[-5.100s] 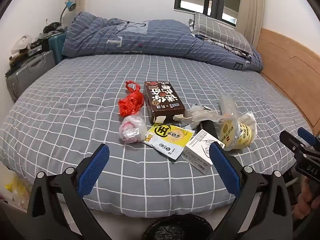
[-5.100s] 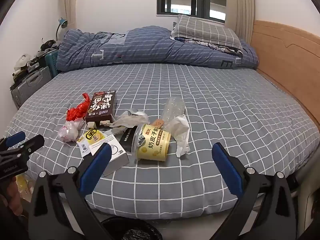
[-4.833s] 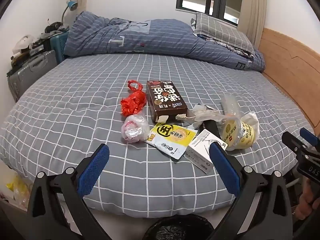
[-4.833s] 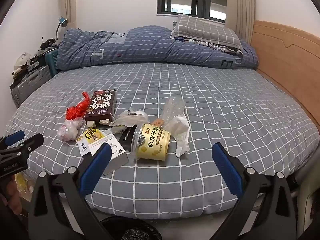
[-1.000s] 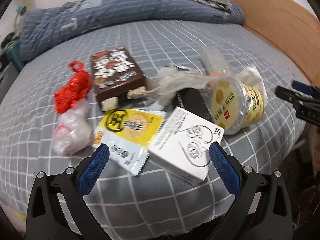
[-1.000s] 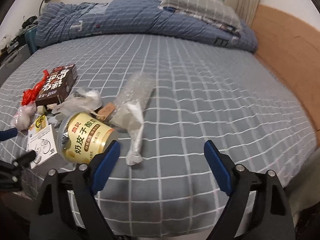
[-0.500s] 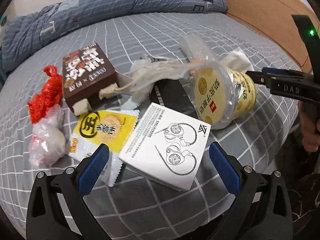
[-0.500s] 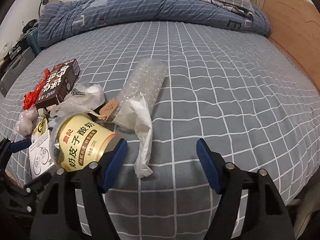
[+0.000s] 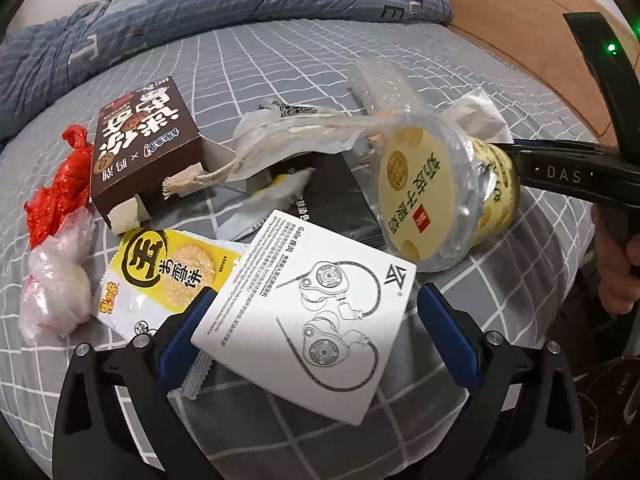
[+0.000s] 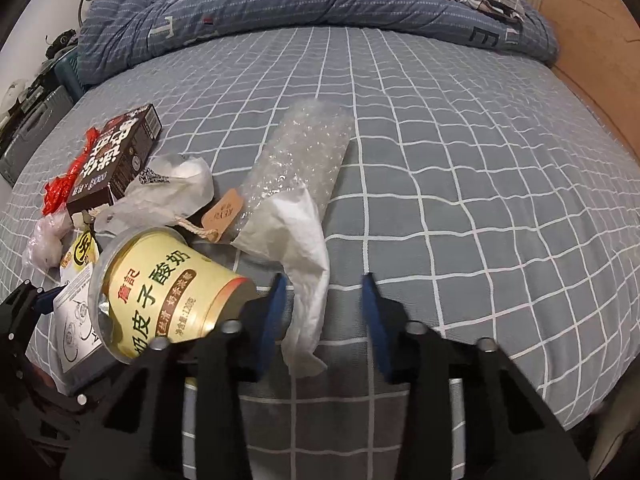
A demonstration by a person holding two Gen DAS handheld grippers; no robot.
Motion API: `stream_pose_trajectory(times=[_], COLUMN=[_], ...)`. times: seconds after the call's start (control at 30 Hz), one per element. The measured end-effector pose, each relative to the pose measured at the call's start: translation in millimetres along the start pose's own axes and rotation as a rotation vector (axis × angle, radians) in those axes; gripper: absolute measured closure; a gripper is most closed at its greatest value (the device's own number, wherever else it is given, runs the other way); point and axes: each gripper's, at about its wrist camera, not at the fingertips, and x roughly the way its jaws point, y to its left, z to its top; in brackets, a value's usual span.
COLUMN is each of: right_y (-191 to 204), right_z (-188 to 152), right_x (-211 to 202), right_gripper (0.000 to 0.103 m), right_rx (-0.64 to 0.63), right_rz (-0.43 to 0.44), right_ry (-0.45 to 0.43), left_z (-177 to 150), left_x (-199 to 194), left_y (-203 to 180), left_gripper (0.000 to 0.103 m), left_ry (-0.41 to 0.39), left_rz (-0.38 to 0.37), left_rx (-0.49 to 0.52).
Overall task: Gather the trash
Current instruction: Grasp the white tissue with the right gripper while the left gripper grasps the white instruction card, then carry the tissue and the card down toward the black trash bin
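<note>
Down near the bed's (image 10: 460, 128) front edge, the right gripper (image 10: 324, 312) has been narrowing its jaws around a white tissue (image 10: 304, 248), pads not yet pressing it. Beside it, the left gripper (image 9: 316, 332) stands wide open astride a white earphone box (image 9: 308, 312), gripping nothing.

Matt cotton-like checked bedsheet (image 10: 460, 168); glossy plastic yogurt cup (image 10: 168, 292); crumpled white tissue (image 10: 296, 248); clear bubble wrap (image 10: 304, 152); smooth white cardboard box (image 9: 304, 308).
</note>
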Motion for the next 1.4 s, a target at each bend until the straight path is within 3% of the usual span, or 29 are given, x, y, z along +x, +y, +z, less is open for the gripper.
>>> stream_pose_trajectory(times=[0.07,0.17,0.9,1.4], right_y=[1,-2,-7,10], right_z=[0,-2,-25,-47], right_x=[1,0,-56,-87], right_gripper=[0.092,0.1,0.101,0.101], right_rx=[0.0,0.017,0.027,0.013], right_rz=[-0.003,-0.005,-0.025,-0.064], right_ry=[0.003,-0.002,-0.106,-0.15], left_z=[-1,-3,-17,-33], left_x=[1,-1,-55,-89], left_y=[1,2,9,6], left_gripper=[0.014,0.015,0.015,0.015], left_ry=[0.001,0.002,-0.106,-0.142], left_rz=[0.012,0.01,0.086,0.162], left_rx=[0.0,-0.007,-0.148,-0.175])
